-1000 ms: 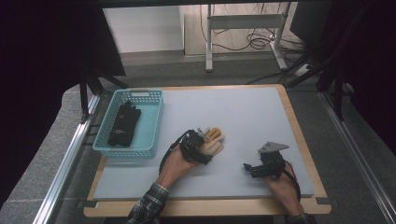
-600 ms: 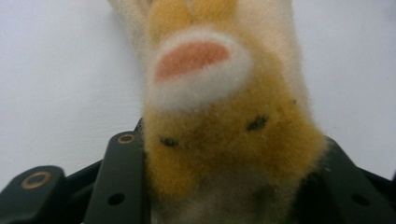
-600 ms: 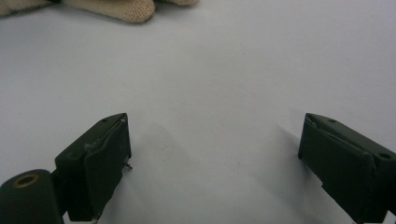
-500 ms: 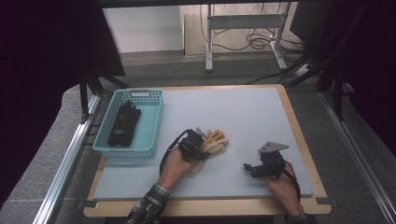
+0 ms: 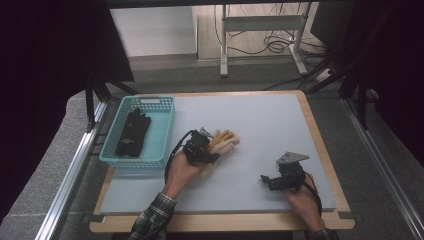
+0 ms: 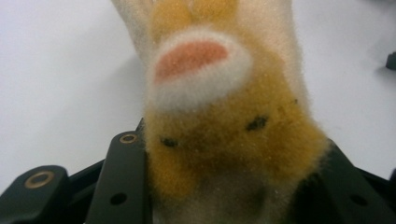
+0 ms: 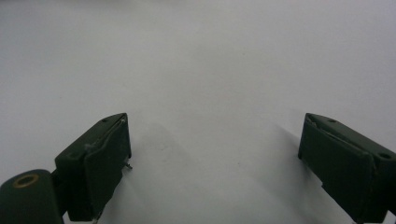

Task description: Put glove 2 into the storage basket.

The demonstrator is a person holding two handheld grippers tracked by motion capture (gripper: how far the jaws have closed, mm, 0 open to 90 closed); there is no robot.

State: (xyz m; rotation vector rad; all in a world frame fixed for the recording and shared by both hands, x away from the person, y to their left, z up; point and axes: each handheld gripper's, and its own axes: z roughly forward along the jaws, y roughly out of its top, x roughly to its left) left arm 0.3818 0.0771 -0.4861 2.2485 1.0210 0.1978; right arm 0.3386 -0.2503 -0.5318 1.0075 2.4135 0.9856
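A fuzzy yellow and cream plush toy (image 5: 226, 142) (image 6: 219, 116) with a pink patch sits near the middle of the pale board. My left gripper (image 5: 202, 151) grips its lower end; the jaws have just closed on it, and the black fingers (image 6: 122, 179) press its sides in the left gripper view. My right gripper (image 5: 266, 180) (image 7: 215, 158) rests low over the board at the front right. Its jaws stand wide apart with only bare board between them.
A light blue plastic basket (image 5: 141, 162) stands at the board's left with a black glove-like item (image 5: 132, 133) inside. The pale board (image 5: 270, 115) has a wooden rim. Metal rails run along both sides, and a desk frame with cables stands beyond the far edge.
My left gripper has shut on the plush toy and risen slightly with it. The right gripper has stayed where it was.
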